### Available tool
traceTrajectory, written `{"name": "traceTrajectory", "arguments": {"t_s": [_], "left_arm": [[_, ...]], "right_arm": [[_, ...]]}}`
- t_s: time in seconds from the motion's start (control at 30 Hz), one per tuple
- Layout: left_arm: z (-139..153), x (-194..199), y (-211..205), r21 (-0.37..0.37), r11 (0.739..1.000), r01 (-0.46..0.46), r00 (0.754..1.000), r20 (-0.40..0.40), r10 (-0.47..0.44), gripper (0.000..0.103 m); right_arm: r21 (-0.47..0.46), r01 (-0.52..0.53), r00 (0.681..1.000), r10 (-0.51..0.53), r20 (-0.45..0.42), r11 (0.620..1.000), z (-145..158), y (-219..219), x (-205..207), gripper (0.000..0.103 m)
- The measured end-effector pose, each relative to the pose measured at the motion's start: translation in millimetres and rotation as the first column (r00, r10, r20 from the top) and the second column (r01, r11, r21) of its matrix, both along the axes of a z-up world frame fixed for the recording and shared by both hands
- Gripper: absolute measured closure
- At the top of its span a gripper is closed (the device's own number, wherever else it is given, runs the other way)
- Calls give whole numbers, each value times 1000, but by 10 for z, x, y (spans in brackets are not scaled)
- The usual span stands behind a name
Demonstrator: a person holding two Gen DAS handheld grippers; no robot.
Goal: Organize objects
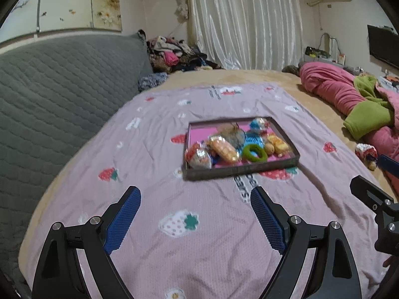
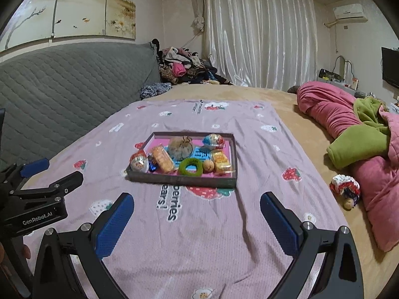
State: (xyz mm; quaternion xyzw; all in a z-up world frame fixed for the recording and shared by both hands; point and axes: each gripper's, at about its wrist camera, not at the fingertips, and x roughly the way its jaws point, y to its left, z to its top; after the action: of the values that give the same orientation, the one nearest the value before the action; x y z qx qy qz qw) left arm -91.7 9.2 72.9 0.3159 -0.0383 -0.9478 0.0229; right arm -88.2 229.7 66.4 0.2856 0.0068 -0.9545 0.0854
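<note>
A dark shallow tray with a pink floor lies on a lilac strawberry-print blanket on the bed. In it are several small things: a green ring, wrapped snacks, a round brownish pouch and a small nut. My left gripper is open and empty, short of the tray's near edge. My right gripper is open and empty, also short of the tray. Each gripper shows at the edge of the other's view.
A grey quilted headboard runs along the left. A rolled pink and green quilt lies on the right. A small doll lies beside it. Piled clothes sit at the back.
</note>
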Motion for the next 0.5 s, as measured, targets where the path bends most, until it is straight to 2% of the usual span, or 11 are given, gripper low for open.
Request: {"name": "traceTrajectory", "arguments": {"t_s": [0.13,0.37,0.5], "left_arm": [[-195,55,-33,28,1000,-7,1000,7,7,13],[-555,25,-5,22,1000,-6,998,56,5,13],[-684,-4,7,25,1000,-1,998,57,0,13]], "right_arm": [[-13,4,1000,-4,10,1000,-150,40,47,1],[0,16,999,-16,34,1000,-464,53,72,1],[-8,10,1000,-10,26,1000,-563,66,69,1]]}}
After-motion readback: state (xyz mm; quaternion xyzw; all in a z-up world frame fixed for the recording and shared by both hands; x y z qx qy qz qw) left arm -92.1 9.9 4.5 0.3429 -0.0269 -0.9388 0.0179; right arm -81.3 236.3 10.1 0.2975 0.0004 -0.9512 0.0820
